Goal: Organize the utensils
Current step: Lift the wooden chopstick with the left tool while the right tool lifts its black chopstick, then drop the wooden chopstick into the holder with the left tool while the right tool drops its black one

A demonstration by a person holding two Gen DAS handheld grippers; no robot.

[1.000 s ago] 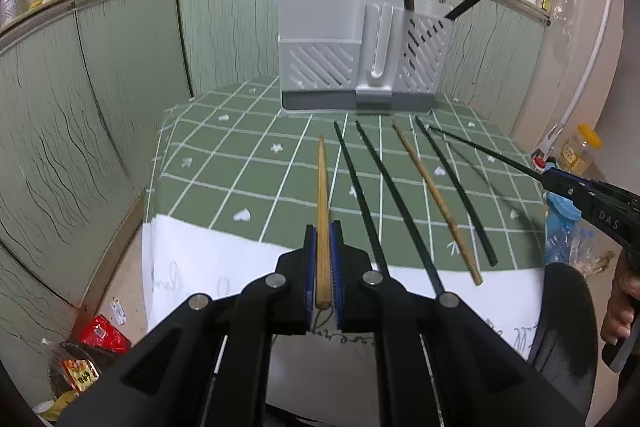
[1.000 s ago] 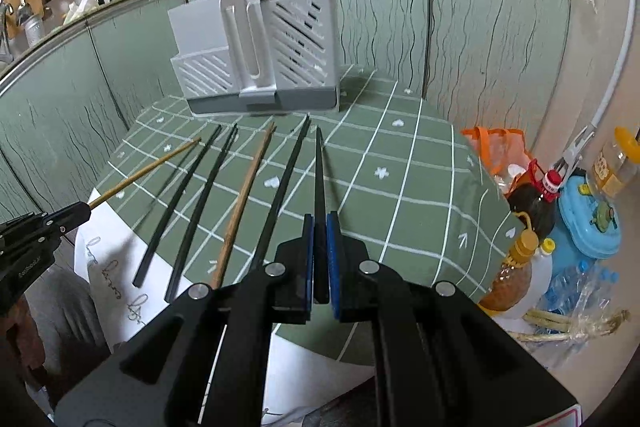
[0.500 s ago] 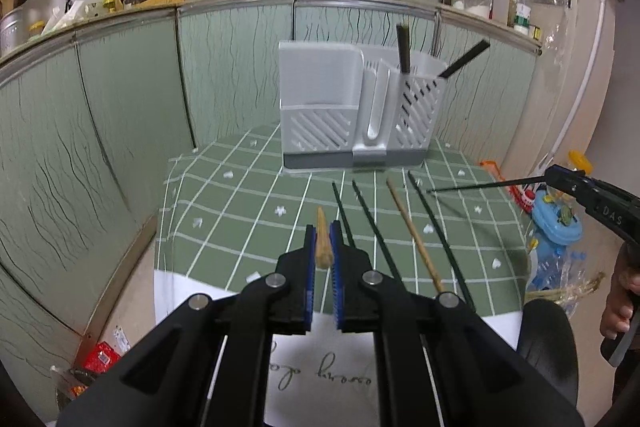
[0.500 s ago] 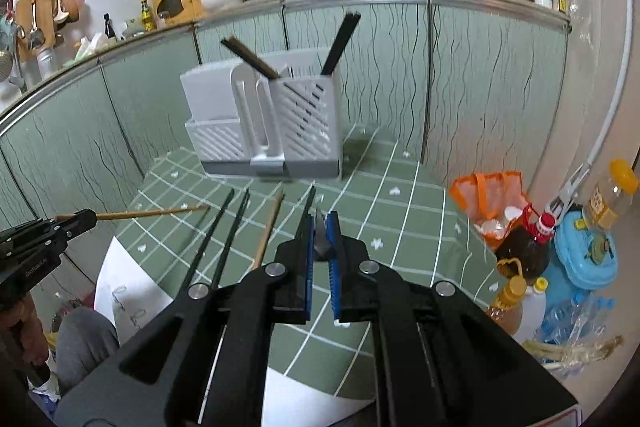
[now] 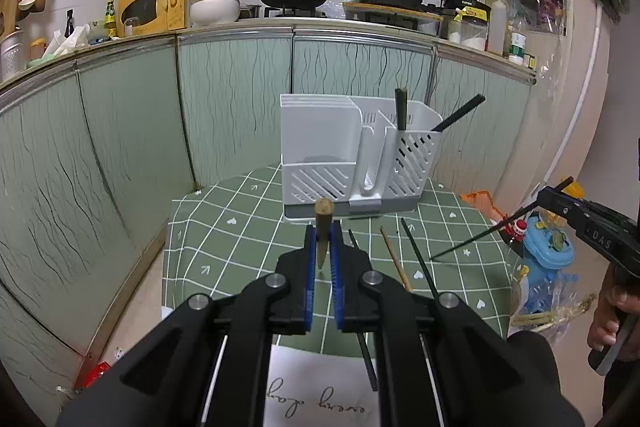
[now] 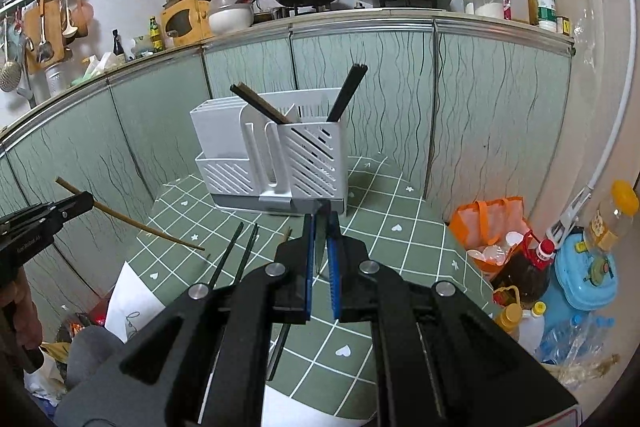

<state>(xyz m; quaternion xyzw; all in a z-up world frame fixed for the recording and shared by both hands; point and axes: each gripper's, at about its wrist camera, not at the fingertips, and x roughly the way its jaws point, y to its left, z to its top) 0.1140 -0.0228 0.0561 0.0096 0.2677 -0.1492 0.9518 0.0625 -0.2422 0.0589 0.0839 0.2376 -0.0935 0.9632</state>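
Two chopsticks are off the table, one in each of my grippers. My left gripper (image 5: 323, 247) is clamped on a wooden chopstick (image 5: 323, 223), its blunt round end pointing at the camera's far side; my right gripper (image 6: 321, 247) is clamped on a black chopstick (image 6: 320, 239), which in the left view (image 5: 480, 233) slants down and left from the jaws.

Both are slim, smooth rods pinched near one end, so I judge they could pivot in the pads and droop. If the long free ends swing, they could strike each other or catch the holder's rim instead of dropping in. A slip would send a stick rolling off the table's near edge.

Beyond the jaws, three chopsticks remain on the green checked tablecloth (image 5: 248, 227): a pale wooden one (image 5: 394, 259) between two thin black ones, (image 5: 418, 259) to its right. The cloth looks soft and could snag tips.

At the far end stands the white plastic utensil holder (image 5: 320, 147), boxy, with slanted slots. Its right compartment (image 6: 312, 163) already holds dark chopsticks leaning outward, which narrow the opening.
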